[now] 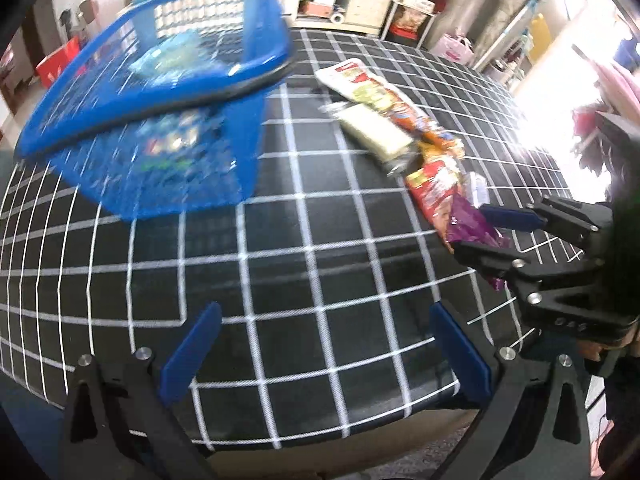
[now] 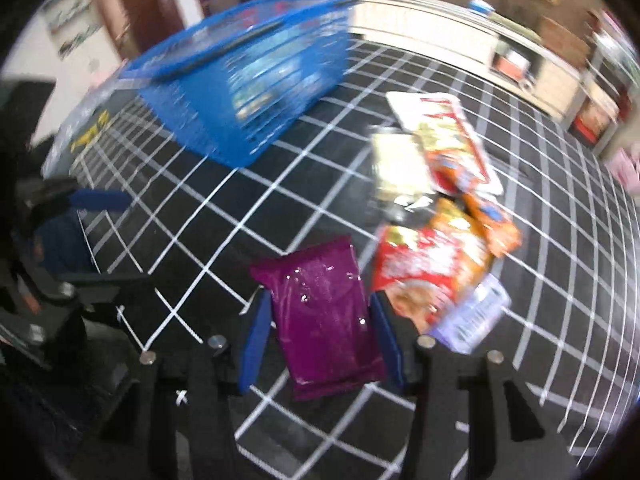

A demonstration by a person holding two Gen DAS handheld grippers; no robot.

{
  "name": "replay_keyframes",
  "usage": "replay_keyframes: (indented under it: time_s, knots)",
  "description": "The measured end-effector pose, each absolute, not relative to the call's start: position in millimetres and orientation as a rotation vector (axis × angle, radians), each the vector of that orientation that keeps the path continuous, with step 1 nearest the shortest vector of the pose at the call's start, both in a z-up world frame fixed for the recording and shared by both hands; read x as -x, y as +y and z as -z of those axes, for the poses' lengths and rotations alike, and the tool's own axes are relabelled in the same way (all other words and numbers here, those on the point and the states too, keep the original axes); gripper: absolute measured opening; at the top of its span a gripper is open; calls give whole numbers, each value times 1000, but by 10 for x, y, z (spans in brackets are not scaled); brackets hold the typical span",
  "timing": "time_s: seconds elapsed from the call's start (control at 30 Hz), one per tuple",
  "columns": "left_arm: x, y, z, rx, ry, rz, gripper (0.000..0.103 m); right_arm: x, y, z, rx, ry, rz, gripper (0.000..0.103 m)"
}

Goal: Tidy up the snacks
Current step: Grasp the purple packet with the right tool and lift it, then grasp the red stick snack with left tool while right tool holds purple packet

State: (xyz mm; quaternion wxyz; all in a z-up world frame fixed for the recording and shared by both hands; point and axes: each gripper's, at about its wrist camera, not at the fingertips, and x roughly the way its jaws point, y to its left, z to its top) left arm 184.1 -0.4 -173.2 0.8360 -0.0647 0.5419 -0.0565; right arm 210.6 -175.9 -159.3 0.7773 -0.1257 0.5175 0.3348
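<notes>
A blue mesh basket (image 1: 160, 112) with several snack packs inside stands at the far left of the black grid tablecloth (image 1: 304, 248); it also shows in the right wrist view (image 2: 248, 76). My right gripper (image 2: 320, 320) has its jaws on both sides of a purple snack pack (image 2: 326, 320) and grips it; the pack also shows in the left wrist view (image 1: 468, 224). My left gripper (image 1: 324, 344) is open and empty over the near table edge. A row of loose snacks lies on the right: a red-white pack (image 1: 360, 80), a pale pack (image 1: 376, 132), a red pack (image 2: 424, 264).
Shelves and a cabinet (image 1: 360, 0) stand behind the table. A small white-blue packet (image 2: 476, 316) lies beside the red pack. The left gripper's body (image 2: 60, 240) shows at the left in the right wrist view.
</notes>
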Motion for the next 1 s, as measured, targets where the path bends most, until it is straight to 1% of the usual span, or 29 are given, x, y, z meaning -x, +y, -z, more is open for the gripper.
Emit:
replay_keyframes:
  time_s: [0.2,0.37,0.73,1.0]
  knots:
    - [-2078,-333,1596,112,1131,170,103,-2240,-2202,1470,170,1120,-590,55]
    - [-2267,-533,1616,123,1151,176,103,-2290,-2473,1448,115,1121,-533,55]
    - [-2764,-872,2005,231,1242,140,103,-2466,-2818,1502,43,1123,-451,55]
    - [-3082,-1073,2263,194,1256,73,103,-2529,-2942,1608,28,1122,-453,55]
